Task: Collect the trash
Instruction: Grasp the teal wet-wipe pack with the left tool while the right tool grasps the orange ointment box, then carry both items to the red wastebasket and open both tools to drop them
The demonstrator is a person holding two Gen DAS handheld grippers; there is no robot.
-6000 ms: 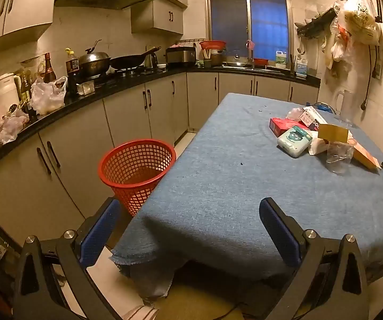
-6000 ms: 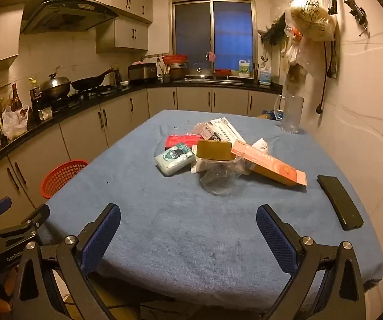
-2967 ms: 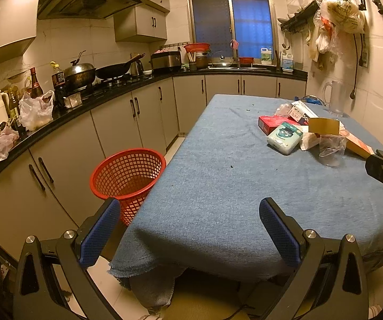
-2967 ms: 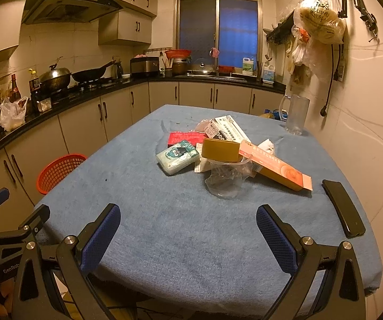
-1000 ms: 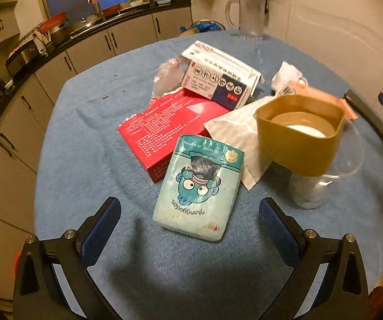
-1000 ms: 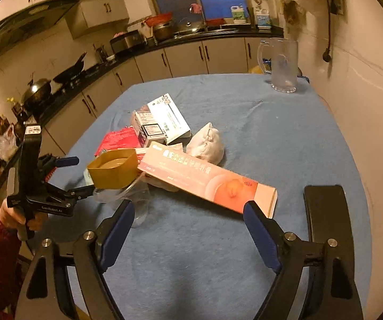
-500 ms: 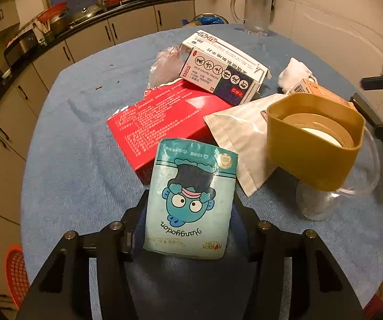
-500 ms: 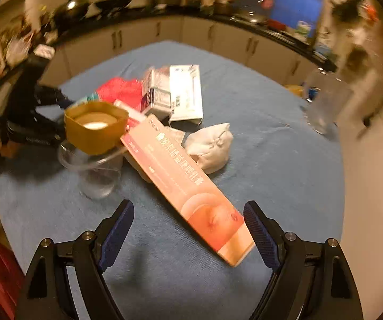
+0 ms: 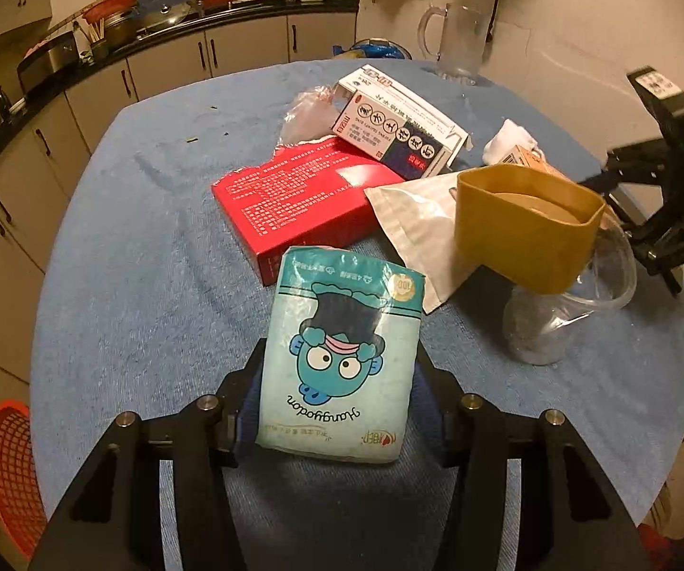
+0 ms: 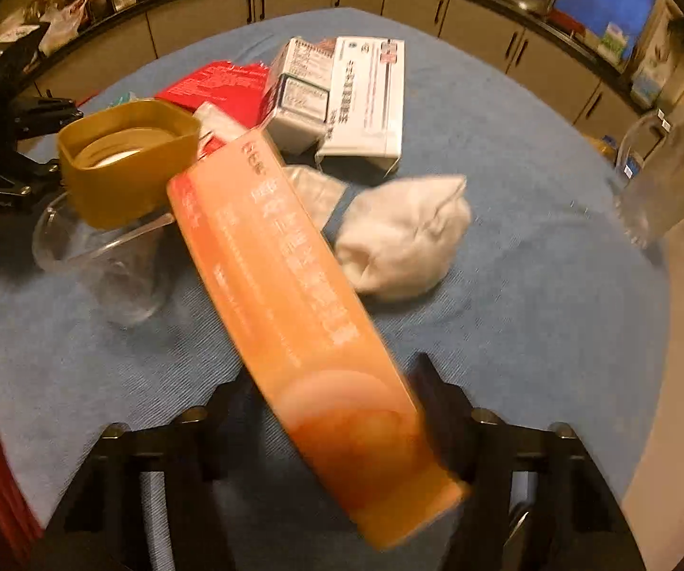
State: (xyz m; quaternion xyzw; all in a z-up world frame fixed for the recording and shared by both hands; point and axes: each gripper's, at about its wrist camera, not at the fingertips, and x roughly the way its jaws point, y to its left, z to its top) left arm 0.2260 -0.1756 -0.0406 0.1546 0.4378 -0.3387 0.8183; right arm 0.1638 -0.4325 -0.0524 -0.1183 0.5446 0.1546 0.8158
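My left gripper [image 9: 337, 395] is shut on a teal tissue pack [image 9: 342, 352] with a cartoon face, held just above the blue tablecloth [image 9: 151, 261]. My right gripper [image 10: 337, 409] is shut on the near end of a long orange box [image 10: 304, 314], which slants up to the left. On the table lie a red box [image 9: 299, 195], a white medicine box [image 9: 399, 128], a white pouch [image 9: 418, 228], a yellow-brown tub [image 9: 522, 223] on a clear plastic cup [image 9: 561, 319], and a crumpled white wad [image 10: 404, 238].
A red mesh basket [image 9: 14, 471] stands on the floor at the table's left. A glass jug [image 9: 461, 38] stands at the table's far side near the wall. Kitchen cabinets and counter run along the back.
Both grippers closed in from open: the left on the tissue pack, the right on the orange box, whose near end now sits between its fingers. The view is blurred by motion.
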